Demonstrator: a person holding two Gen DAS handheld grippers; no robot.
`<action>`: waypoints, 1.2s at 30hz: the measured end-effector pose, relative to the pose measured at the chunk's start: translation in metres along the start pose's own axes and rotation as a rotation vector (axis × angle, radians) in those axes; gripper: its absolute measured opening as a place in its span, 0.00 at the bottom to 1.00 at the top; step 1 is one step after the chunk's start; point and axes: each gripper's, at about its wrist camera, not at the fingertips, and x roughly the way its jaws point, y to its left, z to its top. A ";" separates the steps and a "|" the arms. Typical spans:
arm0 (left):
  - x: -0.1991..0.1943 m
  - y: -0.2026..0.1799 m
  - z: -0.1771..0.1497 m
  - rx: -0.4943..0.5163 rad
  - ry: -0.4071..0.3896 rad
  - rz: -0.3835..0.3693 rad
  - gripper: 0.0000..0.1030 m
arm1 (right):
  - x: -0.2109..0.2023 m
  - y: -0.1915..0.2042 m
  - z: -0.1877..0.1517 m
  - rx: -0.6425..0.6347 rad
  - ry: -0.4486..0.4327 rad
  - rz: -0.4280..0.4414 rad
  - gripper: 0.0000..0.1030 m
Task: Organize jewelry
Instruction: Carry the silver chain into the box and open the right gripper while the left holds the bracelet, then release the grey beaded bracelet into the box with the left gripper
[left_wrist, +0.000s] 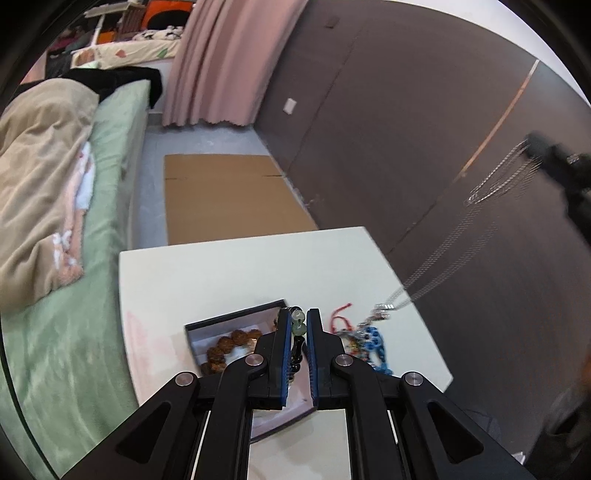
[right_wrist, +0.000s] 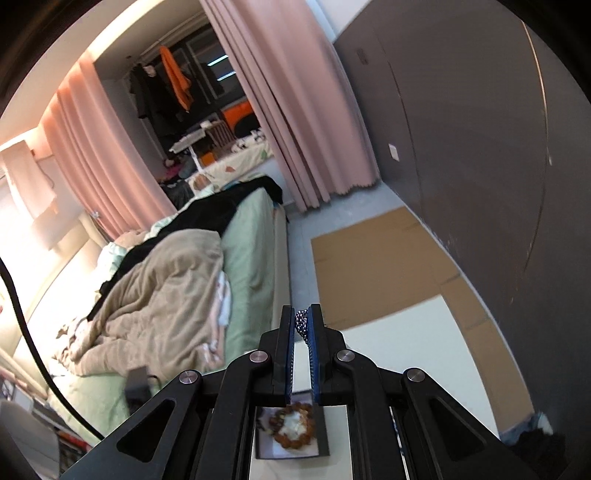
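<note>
— What are the two hands doing right now?

— The left gripper (left_wrist: 298, 325) is hanging over the open box (left_wrist: 236, 317) on the white surface (left_wrist: 229, 269), its fingers clamped on a beaded bracelet (left_wrist: 297, 332) of pale green and black beads. A brown bead bracelet (left_wrist: 225, 347) is lying in the box already.

— And the other?

— The right gripper (right_wrist: 303, 325) is up high to the right, fingers pressed together on a silver chain (left_wrist: 443, 258), which is trailing down to the tangled pile (left_wrist: 364, 338) of blue and red pieces just right of the box.

— So what are you worrying about?

— The chain's low end is looking caught in that pile. Pulling further could be dragging the whole knot off the near edge, or the thin chain could be slipping out of the fingers.
</note>
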 end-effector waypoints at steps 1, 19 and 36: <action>0.002 0.002 0.001 -0.010 0.014 0.001 0.09 | -0.004 0.007 0.004 -0.011 -0.006 0.007 0.08; -0.043 0.041 -0.002 -0.093 -0.076 0.018 0.68 | 0.005 0.078 -0.006 -0.131 0.041 0.084 0.08; -0.063 0.066 -0.007 -0.128 -0.104 0.062 0.68 | 0.050 0.085 -0.039 -0.148 0.166 0.079 0.56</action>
